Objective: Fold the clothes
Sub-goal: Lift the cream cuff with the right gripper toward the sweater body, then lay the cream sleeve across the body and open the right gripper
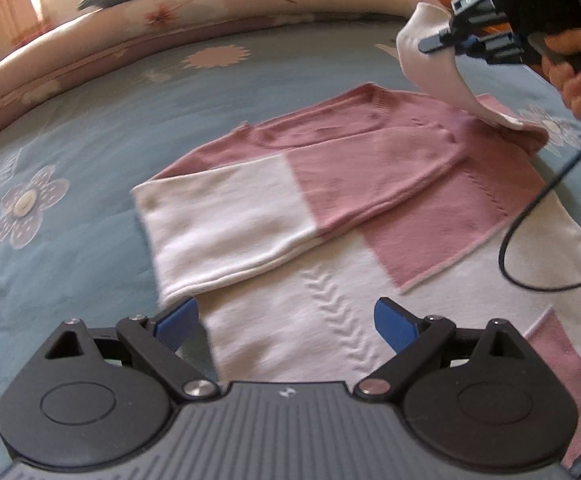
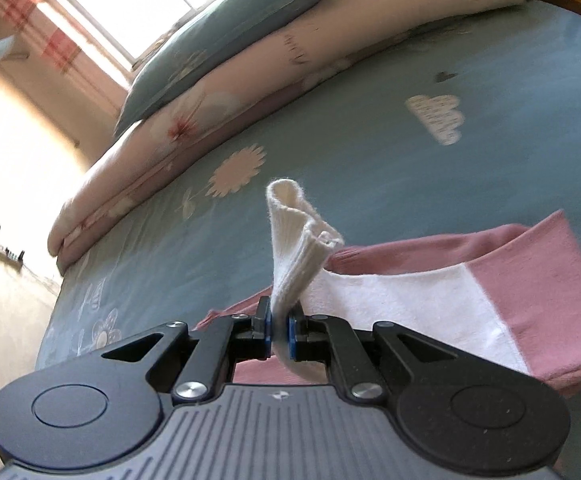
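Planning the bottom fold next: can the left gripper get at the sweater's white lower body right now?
Probably yes. The left gripper is open and holds nothing, directly over the sweater's white lower body; nothing lies between.

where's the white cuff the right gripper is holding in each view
Left wrist view: white cuff at upper right, pinched by the right gripper, lifted above the sweater.
Right wrist view: low centre, rising from the shut pads.
Shared landmark: the daisy print on the blue sheet.
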Tool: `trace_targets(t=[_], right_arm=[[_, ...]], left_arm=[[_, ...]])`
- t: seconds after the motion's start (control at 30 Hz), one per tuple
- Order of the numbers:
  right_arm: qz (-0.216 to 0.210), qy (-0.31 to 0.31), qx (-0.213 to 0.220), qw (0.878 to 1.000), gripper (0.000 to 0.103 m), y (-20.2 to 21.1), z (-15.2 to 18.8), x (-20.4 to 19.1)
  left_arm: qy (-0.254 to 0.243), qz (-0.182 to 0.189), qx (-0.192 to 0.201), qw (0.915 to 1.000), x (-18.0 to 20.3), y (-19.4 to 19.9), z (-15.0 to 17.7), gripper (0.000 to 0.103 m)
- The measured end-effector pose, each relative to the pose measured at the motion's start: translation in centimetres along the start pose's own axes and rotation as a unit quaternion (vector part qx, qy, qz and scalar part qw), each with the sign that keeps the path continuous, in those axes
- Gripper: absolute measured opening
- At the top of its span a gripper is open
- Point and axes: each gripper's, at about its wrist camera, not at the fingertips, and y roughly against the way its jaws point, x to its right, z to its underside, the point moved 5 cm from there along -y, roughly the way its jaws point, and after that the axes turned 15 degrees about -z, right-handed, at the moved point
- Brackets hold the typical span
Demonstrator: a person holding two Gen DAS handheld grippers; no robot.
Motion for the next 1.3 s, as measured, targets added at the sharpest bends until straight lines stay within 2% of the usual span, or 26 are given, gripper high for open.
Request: trace_targets(t=[0.2, 0.57, 0.73, 0.97, 1.07, 1.1, 1.23, 1.3], right_arm=[[-0.004, 0.055, -0.037, 0.998, 0.009, -3.4, 2.5, -3.8], [0.005, 0.155, -0.104, 0.982, 0.009, -8.1, 7.8, -8.5], [0.029, 0.232, -0.157, 0.960, 0.009, -10.2, 10.9, -9.5], [0.038, 0.295, -0.198, 0.934, 0.009, -11.7, 14.1, -10.4], [0.048, 0.321, -0.236, 0.916, 0.019, -13.1, 15.5, -10.1], [0.049, 0.319, -0.246, 0.914, 0.021, -13.4, 15.9, -9.9], [0.023, 0.315, -0.241, 0.918, 0.032, -11.9, 15.7, -10.1], [0.026, 0.300, -0.232, 0.925, 0.036, -10.6, 15.0, -9.7]], left_arm=[[0.012, -0.013, 0.004, 0.9998, -2.6, 0.1, 0.7, 0.094], [0.024, -0.016, 0.002, 0.9996, -4.9, -0.3, 1.6, 0.094], [0.023, -0.017, 0.000, 0.9996, -5.3, -0.5, 2.0, 0.094], [0.024, -0.014, -0.005, 0.9996, -5.5, -0.5, 2.5, 0.094], [0.028, -0.011, -0.009, 0.9995, -5.6, -0.5, 2.7, 0.094], [0.028, -0.011, -0.009, 0.9995, -5.6, -0.5, 2.7, 0.094], [0.021, -0.003, -0.003, 0.9998, -5.4, -0.5, 2.4, 0.095], [0.016, -0.004, 0.001, 0.9999, -5.0, -0.7, 1.9, 0.095]])
